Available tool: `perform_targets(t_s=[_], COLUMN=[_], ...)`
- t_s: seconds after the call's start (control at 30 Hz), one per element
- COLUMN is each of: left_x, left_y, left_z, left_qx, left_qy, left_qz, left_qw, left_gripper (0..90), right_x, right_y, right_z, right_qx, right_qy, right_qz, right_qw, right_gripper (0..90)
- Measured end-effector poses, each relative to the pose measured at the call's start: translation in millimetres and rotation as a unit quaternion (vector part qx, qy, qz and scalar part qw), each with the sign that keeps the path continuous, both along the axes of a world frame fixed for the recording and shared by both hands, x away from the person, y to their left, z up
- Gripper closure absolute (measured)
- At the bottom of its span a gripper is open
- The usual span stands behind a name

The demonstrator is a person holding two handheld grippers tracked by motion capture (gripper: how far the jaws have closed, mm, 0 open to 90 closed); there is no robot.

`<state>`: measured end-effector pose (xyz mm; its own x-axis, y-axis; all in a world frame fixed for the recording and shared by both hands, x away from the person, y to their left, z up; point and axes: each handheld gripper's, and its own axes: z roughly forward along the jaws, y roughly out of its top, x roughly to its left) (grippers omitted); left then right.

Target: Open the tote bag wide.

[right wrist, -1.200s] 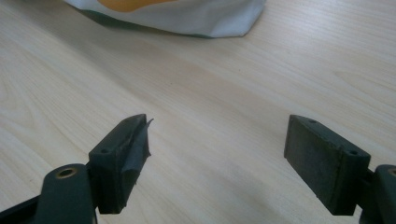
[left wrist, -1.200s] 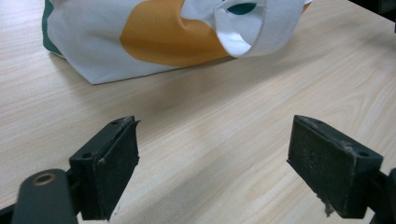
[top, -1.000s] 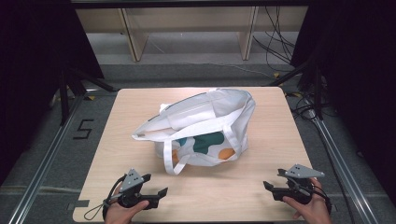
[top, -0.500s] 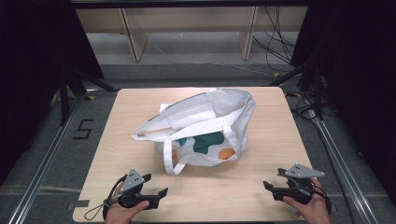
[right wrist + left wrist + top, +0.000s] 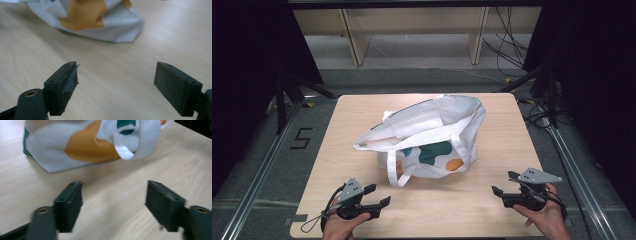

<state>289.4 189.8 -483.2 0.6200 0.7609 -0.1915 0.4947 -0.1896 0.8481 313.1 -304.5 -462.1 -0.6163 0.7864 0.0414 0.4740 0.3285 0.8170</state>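
Two tongs sit low at the near edge of the wooden tabletop (image 5: 512,125), both gaping wide and holding nothing. Left tongs (image 5: 378,196) and right tongs (image 5: 503,183) flank a white tote bag (image 5: 432,130) slumped mid-tabletop, teal and orange patches showing, one handle loop (image 5: 398,172) drooping toward the left tongs.

I see one obstacle, a slumped white cloth tote bag with teal and orange patches (image 5: 432,137), lying mid-table with its loose strap loop (image 5: 398,172) trailing toward my side. Bare light wooden tabletop (image 5: 452,205) lies between it and both wide-open grippers, left (image 5: 374,196) and right (image 5: 504,184). Open strips of table run along the bag's left and right flanks.
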Motion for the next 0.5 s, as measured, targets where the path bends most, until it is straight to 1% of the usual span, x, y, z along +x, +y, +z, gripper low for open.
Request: perform_targets(t_s=[0.03, 0.07, 0.1, 0.13, 0.17, 0.2, 0.23, 0.27, 0.3, 0.33, 0.37, 0.4, 0.43, 0.47, 0.5], left_x=[1.7, 2.7, 5.2, 6.5, 9.6, 12.2, 15.5, 18.3, 22.6, 26.1, 28.0, 31.1, 34.2, 37.2, 39.9], left_y=[1.8, 2.7, 4.8, 5.8, 7.6, 8.5, 10.8, 12.3, 13.5, 14.4, 15.1, 16.1, 17.2, 18.3, 19.1], left_z=[2.9, 5.4, 9.6, 12.1, 15.9, 18.8, 22.6, 24.8, 29.3, 32.3, 35.7, 40.3, 47.1, 51.5, 57.5], left_qx=[0.003, 0.004, 0.007, 0.007, 0.005, 0.004, 0.018, 0.019, 0.017, 0.012, 0.013, 0.01, 0.015, 0.018, 0.014], left_qy=[-0.001, 0.001, 0.002, 0.001, -0.003, -0.007, -0.012, -0.016, -0.013, -0.013, -0.012, -0.011, -0.015, -0.021, -0.023], left_qz=[-0.005, -0.004, -0.005, -0.003, 0.0, 0.002, -0.009, -0.016, -0.018, -0.019, -0.019, -0.023, -0.02, -0.027, -0.024], left_qw=[1.0, 1.0, 1.0, 1.0, 1.0, 1.0, 0.9997, 0.9996, 0.9996, 0.9997, 0.9997, 0.9996, 0.9996, 0.9993, 0.9994], left_gripper=[36.5, 43.8, 48.3, 56.8, 62.4, 68.2, 75.4, 80.6, 85.6, 88.4, 89.2, 89.3, 89.3, 89.3, 89.3], right_x=[2.2, 3.6, 6.3, 10.9, 13.7, 20.1, 25.6, 28.7, 31.5, 36.6, 40.4, 44.1, 47.3, 51.2, 53.6], right_y=[0.6, 3.0, 5.1, 6.8, 8.1, 10.7, 12.6, 14.4, 16.4, 20.2, 22.4, 22.8, 25.2, 28.1, 29.4], right_z=[4.7, 9.3, 12.1, 18.9, 22.9, 29.1, 34.2, 40.3, 44.1, 51.9, 56.8, 61.4, 67.2, 74.3, 79.5], right_qx=[-0.007, -0.001, 0.006, 0.005, 0.004, 0.006, 0.006, 0.005, 0.005, 0.003, 0.004, -0.004, -0.002, -0.001, -0.005], right_qy=[-0.004, 0.0, -0.004, -0.008, -0.011, -0.025, -0.036, -0.032, -0.035, -0.038, -0.047, -0.051, -0.05, -0.056, -0.056], right_qz=[0.003, 0.005, 0.008, 0.012, 0.015, 0.027, 0.038, 0.042, 0.049, 0.056, 0.06, 0.067, 0.07, 0.071, 0.076], right_qw=[1.0, 1.0, 0.9999, 0.9999, 0.9998, 0.9993, 0.9986, 0.9986, 0.9982, 0.9977, 0.9971, 0.9965, 0.9963, 0.9959, 0.9955], right_gripper=[27.9, 32.1, 35.6, 43.2, 48.6, 55.1, 59.5, 66.7, 70.7, 77.9, 82.0, 84.3, 87.1, 89.2, 90.0])
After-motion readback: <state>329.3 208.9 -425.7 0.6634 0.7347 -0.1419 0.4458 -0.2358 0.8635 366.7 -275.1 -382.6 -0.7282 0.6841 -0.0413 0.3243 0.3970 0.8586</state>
